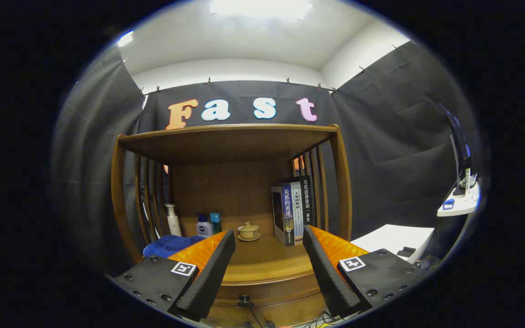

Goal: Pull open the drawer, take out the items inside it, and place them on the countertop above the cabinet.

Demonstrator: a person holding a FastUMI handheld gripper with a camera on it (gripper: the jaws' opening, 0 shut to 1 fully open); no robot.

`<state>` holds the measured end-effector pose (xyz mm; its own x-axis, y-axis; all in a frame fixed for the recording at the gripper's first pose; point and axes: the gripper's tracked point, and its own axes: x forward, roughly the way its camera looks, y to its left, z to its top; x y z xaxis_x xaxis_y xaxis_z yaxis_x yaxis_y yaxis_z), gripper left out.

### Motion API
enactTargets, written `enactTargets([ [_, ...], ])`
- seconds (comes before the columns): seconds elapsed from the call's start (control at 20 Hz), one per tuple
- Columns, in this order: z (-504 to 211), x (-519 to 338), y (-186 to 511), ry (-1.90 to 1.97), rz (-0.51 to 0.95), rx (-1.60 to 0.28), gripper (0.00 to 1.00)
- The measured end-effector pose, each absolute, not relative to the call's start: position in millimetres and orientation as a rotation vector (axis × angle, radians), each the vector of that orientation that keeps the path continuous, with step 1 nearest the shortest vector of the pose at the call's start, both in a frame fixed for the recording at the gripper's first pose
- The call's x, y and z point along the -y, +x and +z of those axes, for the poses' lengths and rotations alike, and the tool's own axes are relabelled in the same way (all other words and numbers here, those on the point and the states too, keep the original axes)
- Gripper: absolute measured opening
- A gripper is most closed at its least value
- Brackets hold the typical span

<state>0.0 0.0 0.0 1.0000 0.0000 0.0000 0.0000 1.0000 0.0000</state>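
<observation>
My gripper [269,239] stands open, its two black foam-lined fingers [212,266] spread wide with nothing between them. Below and between the fingers is the wooden cabinet's drawer front [267,296], shut, with a small dark knob [244,300] at its middle. The countertop [267,259] lies just ahead of the fingers, under a wooden shelf canopy [228,136]. What is inside the drawer is hidden.
On the countertop stand a small lidded teacup on a saucer [248,231], several upright books [292,212], a white pump bottle [172,221], two small bottles [209,224] and a folded blue cloth [169,246]. A white table [392,239] is at the right.
</observation>
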Motion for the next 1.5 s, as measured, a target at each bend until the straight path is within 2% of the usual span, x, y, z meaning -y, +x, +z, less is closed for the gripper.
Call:
enactTargets([
  [1.0, -20, -6, 2, 0.036, 0.014, -0.025, 0.98],
  [1.5, -93, -30, 14, 0.007, 0.088, -0.022, 0.98],
])
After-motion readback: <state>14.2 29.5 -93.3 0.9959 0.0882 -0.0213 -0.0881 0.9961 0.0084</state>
